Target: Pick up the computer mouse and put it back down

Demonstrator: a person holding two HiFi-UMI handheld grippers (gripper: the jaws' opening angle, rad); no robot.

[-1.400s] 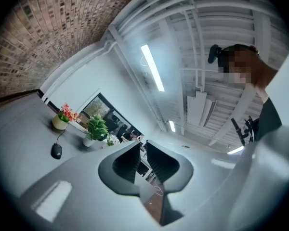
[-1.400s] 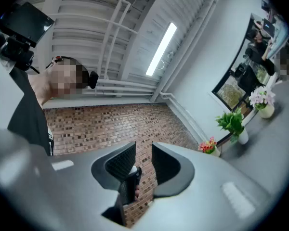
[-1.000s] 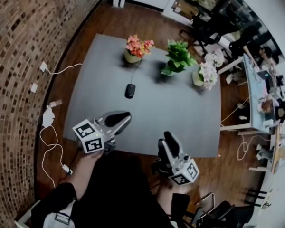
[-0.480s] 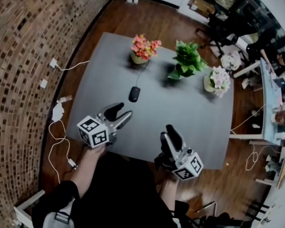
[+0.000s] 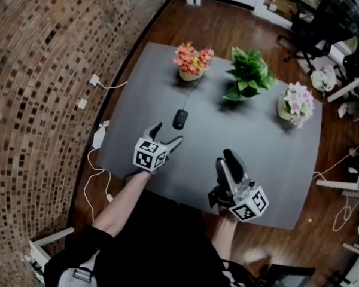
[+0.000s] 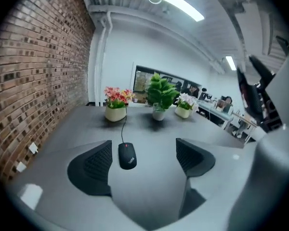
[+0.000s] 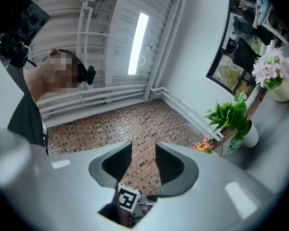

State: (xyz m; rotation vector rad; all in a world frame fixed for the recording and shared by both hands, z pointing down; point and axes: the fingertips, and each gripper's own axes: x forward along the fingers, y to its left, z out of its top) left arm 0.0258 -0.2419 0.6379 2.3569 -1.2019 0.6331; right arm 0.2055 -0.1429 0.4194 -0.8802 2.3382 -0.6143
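A black computer mouse (image 5: 180,119) lies on the grey table (image 5: 269,160), and its cable runs back toward the orange flower pot. In the left gripper view the mouse (image 6: 127,155) sits on the tabletop just ahead of the jaws, closer to the left one. My left gripper (image 5: 167,137) hangs low over the table just short of it. Its jaws (image 6: 143,160) are opening wide and hold nothing. My right gripper (image 5: 229,157) hovers over the table's near right part, tilted upward. A narrow gap shows between its jaws (image 7: 143,160), with nothing in it.
Three pots stand along the far side: orange-pink flowers (image 5: 192,60), a green plant (image 5: 248,76) and pale pink flowers (image 5: 296,102). A brick wall runs along the left, with cables and a white adapter (image 5: 99,137) on the wooden floor. Desks and chairs stand at the far right.
My left gripper went from shut to wide open and dropped forward toward the mouse. My right gripper moved forward over the table's near edge.
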